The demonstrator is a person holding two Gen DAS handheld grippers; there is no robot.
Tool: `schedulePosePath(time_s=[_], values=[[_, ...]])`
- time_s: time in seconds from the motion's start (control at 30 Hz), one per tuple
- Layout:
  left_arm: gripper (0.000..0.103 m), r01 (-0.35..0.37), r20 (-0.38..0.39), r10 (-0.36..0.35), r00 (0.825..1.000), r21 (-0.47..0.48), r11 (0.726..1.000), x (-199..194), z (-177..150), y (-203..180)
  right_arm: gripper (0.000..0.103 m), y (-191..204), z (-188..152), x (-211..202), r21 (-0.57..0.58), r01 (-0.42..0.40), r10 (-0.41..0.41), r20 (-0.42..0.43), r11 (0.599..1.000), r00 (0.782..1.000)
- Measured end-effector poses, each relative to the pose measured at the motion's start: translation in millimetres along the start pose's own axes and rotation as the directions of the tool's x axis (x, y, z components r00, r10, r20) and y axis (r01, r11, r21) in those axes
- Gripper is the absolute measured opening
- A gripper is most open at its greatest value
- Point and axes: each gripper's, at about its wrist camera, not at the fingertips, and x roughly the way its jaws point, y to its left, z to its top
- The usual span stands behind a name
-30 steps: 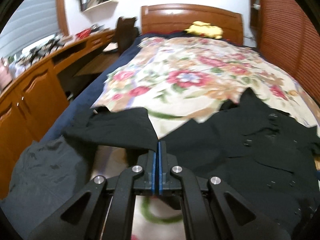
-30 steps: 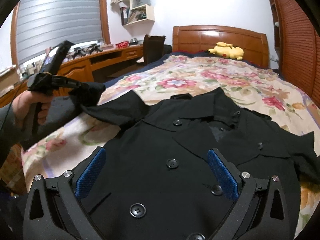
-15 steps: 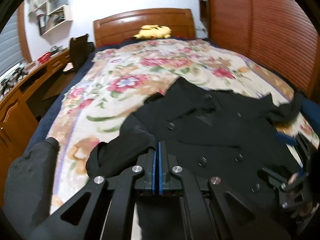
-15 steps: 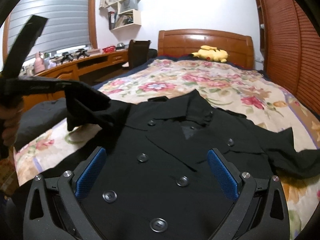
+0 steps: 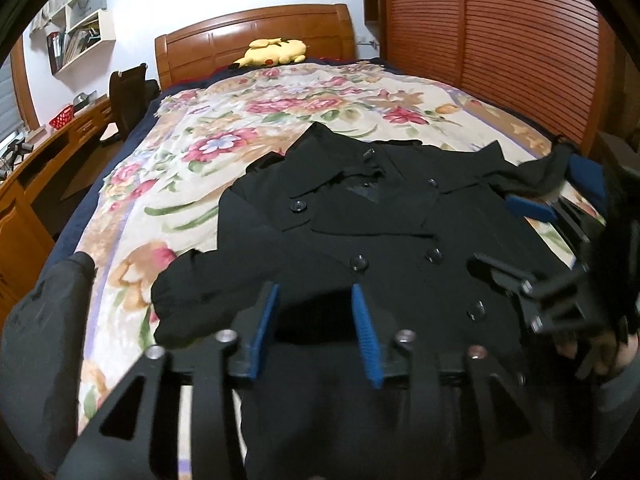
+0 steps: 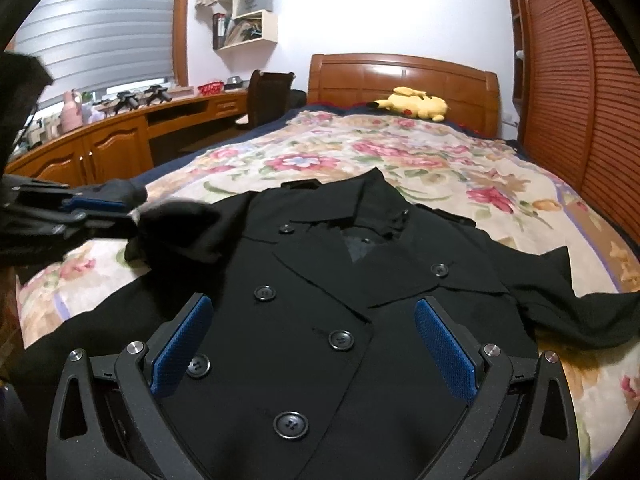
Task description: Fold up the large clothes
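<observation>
Your black double-breasted coat [image 6: 320, 320] lies front up on the floral bedspread [image 6: 360, 152], collar toward the wooden headboard [image 6: 400, 76], its rows of dark buttons [image 6: 341, 339] facing you. Your left gripper [image 5: 316, 320] hangs over the coat's near left side with its jaws opening; the blue pads [image 5: 362, 320] stand apart with dark cloth of the folded-in left sleeve [image 5: 192, 292] showing behind the gap, and you cannot tell from this blurred view whether any cloth still touches them. From the right wrist view the same gripper [image 6: 100, 210] sits at the left edge, just beside the bunched sleeve end [image 6: 176, 232]. Your right gripper [image 6: 314, 344] is spread wide above the coat's chest and has hold of nothing. The right sleeve [image 6: 580, 312] stretches out flat toward the slatted wardrobe doors [image 6: 580, 80]. A yellow plush toy [image 6: 412, 106] rests by the headboard.
</observation>
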Motion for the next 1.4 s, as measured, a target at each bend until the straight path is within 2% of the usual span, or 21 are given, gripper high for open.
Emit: schedulePosePath(time_s=[0.13, 0.3, 0.47, 0.83, 1.17, 1.4], values=[[0.051, -0.021, 0.004, 0.021, 1.000, 0.000, 1.000, -10.8, -11.1, 9.8, 0.103, 4.7, 0.4, 1.4, -0.011, -0.007, 0.007, 0.001, 1.000, 1.000], [0.052, -0.073, -0.006, 0.072, 0.997, -0.042, 0.996, -6.8, -18.5, 41.8, 0.103, 14.6, 0.3, 4.6, -0.026, -0.018, 0.018, -0.006, 1.000, 1.000], [0.052, -0.125, -0.030, 0.123, 0.992, -0.097, 0.987, 13.9, -26.6, 75.0, 0.103, 23.5, -1.1, 6.8, -0.044, -0.023, 0.022, -0.012, 0.999, 1.000], [0.052, -0.177, -0.142, 0.145, 0.979, -0.248, 0.953, 77.1, -49.0, 139.2, 0.103, 30.5, -5.6, 17.7, -0.063, -0.024, 0.022, -0.036, 0.998, 0.999], [0.052, -0.204, -0.200, 0.154, 0.968, -0.259, 0.944, 105.5, -55.0, 154.7, 0.103, 34.1, -7.5, 30.0, -0.076, -0.027, 0.023, -0.059, 0.997, 0.998], [0.053, -0.204, -0.264, 0.134, 0.955, -0.261, 0.944, 125.9, -58.0, 158.6, 0.103, 37.4, -8.9, 37.1, -0.084, -0.037, 0.030, -0.077, 0.996, 0.997]])
